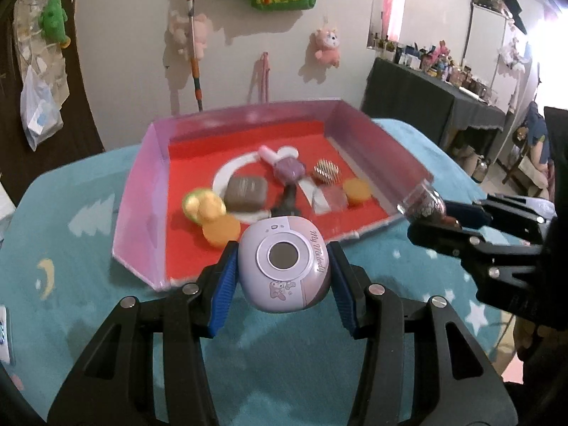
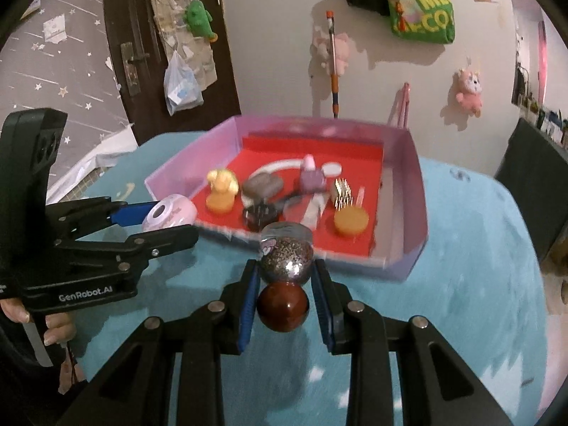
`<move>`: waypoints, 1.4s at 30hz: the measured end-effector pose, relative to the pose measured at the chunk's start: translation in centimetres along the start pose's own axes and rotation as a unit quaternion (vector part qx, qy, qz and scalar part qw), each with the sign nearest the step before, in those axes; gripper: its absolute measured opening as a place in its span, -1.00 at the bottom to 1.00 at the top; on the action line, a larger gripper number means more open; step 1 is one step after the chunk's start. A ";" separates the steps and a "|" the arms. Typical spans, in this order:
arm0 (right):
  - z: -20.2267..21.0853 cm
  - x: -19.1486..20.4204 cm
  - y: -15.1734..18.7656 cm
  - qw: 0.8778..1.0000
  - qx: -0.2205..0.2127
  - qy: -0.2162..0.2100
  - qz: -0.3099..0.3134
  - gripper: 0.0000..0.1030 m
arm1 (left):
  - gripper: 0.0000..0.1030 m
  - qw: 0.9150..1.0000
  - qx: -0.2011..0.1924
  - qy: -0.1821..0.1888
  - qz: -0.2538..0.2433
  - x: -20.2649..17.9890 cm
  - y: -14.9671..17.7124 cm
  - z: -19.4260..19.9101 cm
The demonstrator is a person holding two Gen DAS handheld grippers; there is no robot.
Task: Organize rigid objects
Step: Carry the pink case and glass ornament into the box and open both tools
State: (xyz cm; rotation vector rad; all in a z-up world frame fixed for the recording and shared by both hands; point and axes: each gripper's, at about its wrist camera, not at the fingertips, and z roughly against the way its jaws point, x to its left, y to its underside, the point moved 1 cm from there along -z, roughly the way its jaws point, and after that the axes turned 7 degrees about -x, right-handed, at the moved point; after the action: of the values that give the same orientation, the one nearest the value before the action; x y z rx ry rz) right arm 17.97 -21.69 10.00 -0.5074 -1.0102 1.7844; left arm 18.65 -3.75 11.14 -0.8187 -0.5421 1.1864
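Note:
A pink tray with a red floor sits on a teal cloth; it also shows in the right wrist view. It holds several small objects: a brown case, a purple bottle, a yellow figure, orange discs. My left gripper is shut on a lilac My Melody gadget at the tray's near edge. My right gripper is shut on a glitter-filled bottle with a dark red round cap, just before the tray's near edge.
Teal star-print cloth covers the table. A wall with hanging plush toys stands behind the tray. A dark door is at left, a cluttered dark-covered table at right.

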 end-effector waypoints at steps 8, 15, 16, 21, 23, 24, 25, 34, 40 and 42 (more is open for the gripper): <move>-4.3 -2.5 -6.2 1.000 0.013 0.002 0.012 -0.37 | -0.09 0.999 0.027 0.020 0.003 1.9 -5.7 -4.5; -11.6 -5.1 -9.7 0.997 0.081 0.012 0.009 -0.37 | -0.09 0.996 0.093 0.005 0.001 3.8 -8.7 -11.8; -12.5 -5.3 -9.9 0.996 0.090 0.015 0.010 -0.37 | -0.09 0.995 0.103 0.003 0.001 4.1 -8.9 -12.9; -17.2 -6.3 -10.4 0.988 0.147 0.036 0.022 -0.37 | -0.09 0.990 0.138 -0.017 0.002 5.1 -8.8 -16.7; -18.3 -6.5 -10.4 0.986 0.163 0.039 0.022 -0.37 | -0.09 0.989 0.146 -0.023 0.004 5.4 -8.8 -17.9; -19.0 -6.5 -10.4 0.983 0.174 0.044 0.026 -0.37 | -0.09 0.989 0.149 -0.023 0.006 5.4 -8.8 -18.3; -19.4 -6.4 -10.4 0.982 0.180 0.050 0.032 -0.37 | -0.09 0.988 0.154 -0.023 0.009 5.4 -8.9 -18.9; -21.8 -6.5 -9.8 0.970 0.227 0.079 0.046 -0.37 | -0.09 0.982 0.181 -0.053 -0.001 4.5 -8.3 -21.0; -21.9 -6.6 -9.8 0.969 0.229 0.081 0.048 -0.37 | -0.09 0.983 0.176 -0.052 0.000 4.5 -8.2 -21.1; -22.0 -6.6 -9.7 0.968 0.231 0.081 0.048 -0.37 | -0.08 0.983 0.176 -0.052 0.001 4.5 -8.1 -21.1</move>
State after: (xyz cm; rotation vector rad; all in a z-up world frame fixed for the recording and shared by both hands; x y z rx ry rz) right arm 41.88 -17.04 4.84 -0.4027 -0.4392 1.9513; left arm 40.58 -6.35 4.58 -0.4560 -0.4003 1.2864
